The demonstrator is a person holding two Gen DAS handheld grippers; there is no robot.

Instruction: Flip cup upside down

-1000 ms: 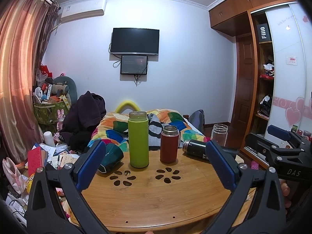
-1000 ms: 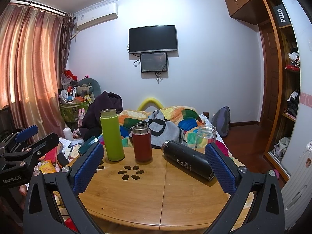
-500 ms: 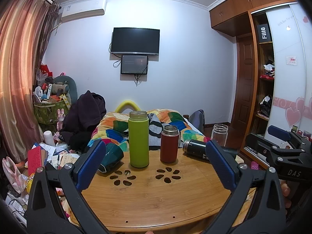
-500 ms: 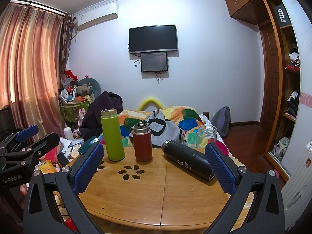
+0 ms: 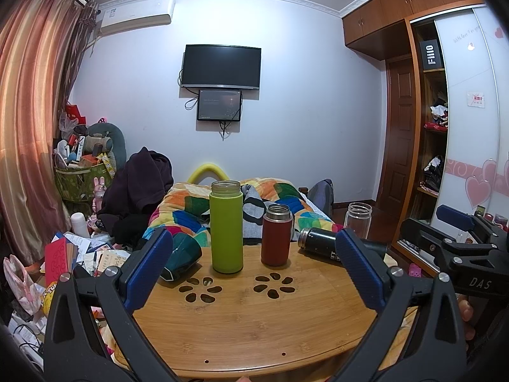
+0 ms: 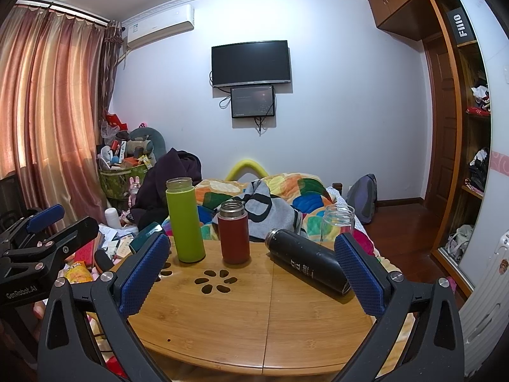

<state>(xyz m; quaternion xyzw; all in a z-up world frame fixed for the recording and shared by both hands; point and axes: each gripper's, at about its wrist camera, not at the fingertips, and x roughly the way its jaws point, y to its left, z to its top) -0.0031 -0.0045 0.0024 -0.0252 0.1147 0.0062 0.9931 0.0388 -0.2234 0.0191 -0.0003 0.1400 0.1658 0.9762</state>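
A: What do we see on the tabletop [image 5: 248, 318]?

B: We see a green bottle [image 5: 226, 226] and a red flask [image 5: 276, 235] upright side by side, a black flask [image 6: 308, 260] lying on its side to their right, and a clear glass jar [image 5: 358, 219] upright at the far right edge. A dark teal cup [image 5: 181, 256] lies tipped at the far left edge, partly hidden behind one finger.

A: And our claws?

B: We hold the left claw [image 5: 254, 273] and the right claw [image 6: 251, 273] spread wide, both empty, above the tabletop's near edge, well apart from every vessel.
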